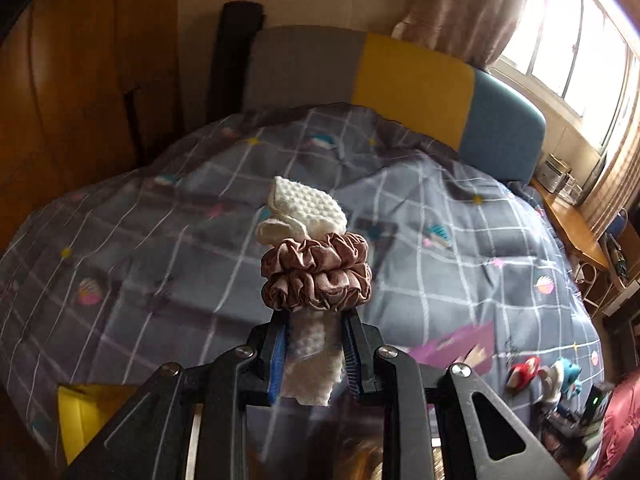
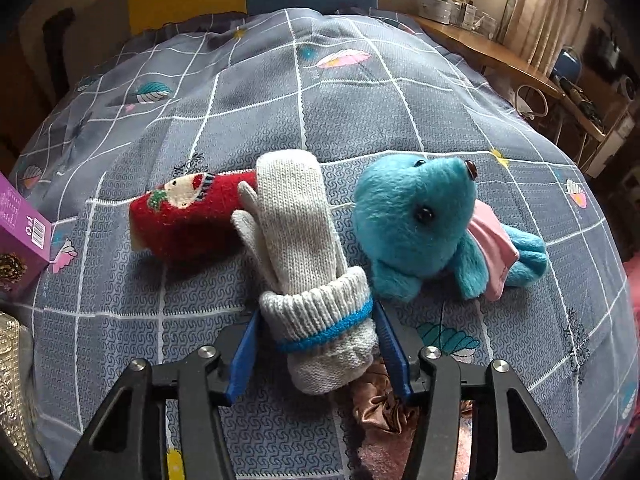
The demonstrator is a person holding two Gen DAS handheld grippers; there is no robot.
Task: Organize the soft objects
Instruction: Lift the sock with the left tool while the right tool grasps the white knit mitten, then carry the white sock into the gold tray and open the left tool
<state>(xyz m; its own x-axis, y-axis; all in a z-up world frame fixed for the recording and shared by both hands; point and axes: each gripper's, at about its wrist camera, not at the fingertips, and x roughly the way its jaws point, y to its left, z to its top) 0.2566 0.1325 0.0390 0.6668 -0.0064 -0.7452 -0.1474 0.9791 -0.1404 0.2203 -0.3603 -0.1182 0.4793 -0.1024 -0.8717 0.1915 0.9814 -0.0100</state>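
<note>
Sorting is mid-step: the left gripper (image 1: 316, 344) pinches a scrunchie-bound cloth roll (image 1: 310, 268) above the quilt (image 1: 460, 240), the right gripper (image 2: 320, 344) straddles, jaws spread, the knit gloves (image 2: 304, 256) lying there, likely needing closure next.

- The left gripper (image 1: 314, 330) clamps a white waffle-knit cloth (image 1: 308, 204) raised above a grey checked bedspread (image 1: 460, 280).
- A mauve satin scrunchie (image 1: 316, 272) rings the cloth just beyond the fingertips.
- Small plush toys (image 1: 548, 372) lie near the bed's right edge.

Both grippers: black angular frames, silver screws, blue ribbed jaws
</note>
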